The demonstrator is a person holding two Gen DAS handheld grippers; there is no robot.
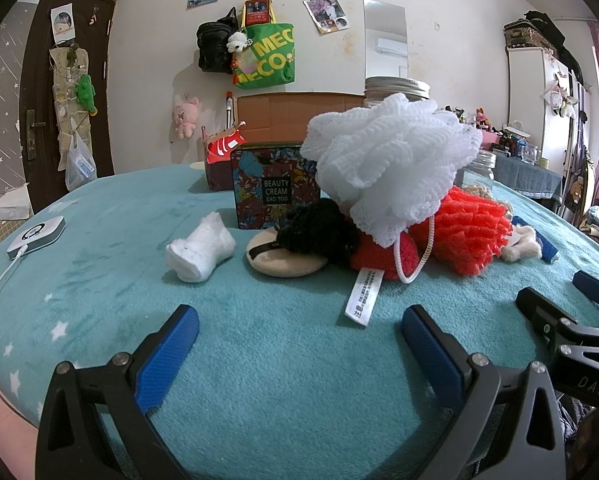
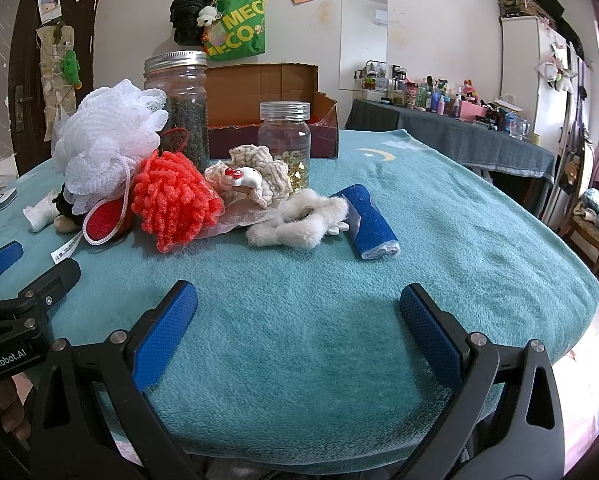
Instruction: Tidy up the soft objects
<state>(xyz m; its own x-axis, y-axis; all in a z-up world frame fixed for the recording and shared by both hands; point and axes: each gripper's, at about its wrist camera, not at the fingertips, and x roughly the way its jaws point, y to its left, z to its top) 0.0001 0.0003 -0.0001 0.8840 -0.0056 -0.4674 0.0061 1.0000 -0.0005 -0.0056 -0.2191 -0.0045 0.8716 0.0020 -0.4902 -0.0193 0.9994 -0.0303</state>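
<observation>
A pile of soft things lies on the teal blanket (image 1: 259,360). A white mesh bath puff (image 1: 387,160) (image 2: 107,136) tops it, over a red item with a white tag (image 1: 383,256), a black fluffy piece (image 1: 319,228), a beige powder puff (image 1: 283,264) and an orange-red puff (image 1: 467,228) (image 2: 171,204). A rolled white cloth (image 1: 199,250) lies left. In the right wrist view a cream crochet piece (image 2: 255,176), white fleece (image 2: 295,224) and a rolled blue cloth (image 2: 371,224) lie right. My left gripper (image 1: 299,328) and right gripper (image 2: 299,308) are open, empty, short of the pile.
A floral tin (image 1: 271,188), an open cardboard box (image 2: 267,92), a tall jar (image 2: 179,100) and a small jar (image 2: 285,140) stand behind the pile. A white device with a cable (image 1: 35,236) lies at the left. A cluttered table (image 2: 459,128) stands at the right.
</observation>
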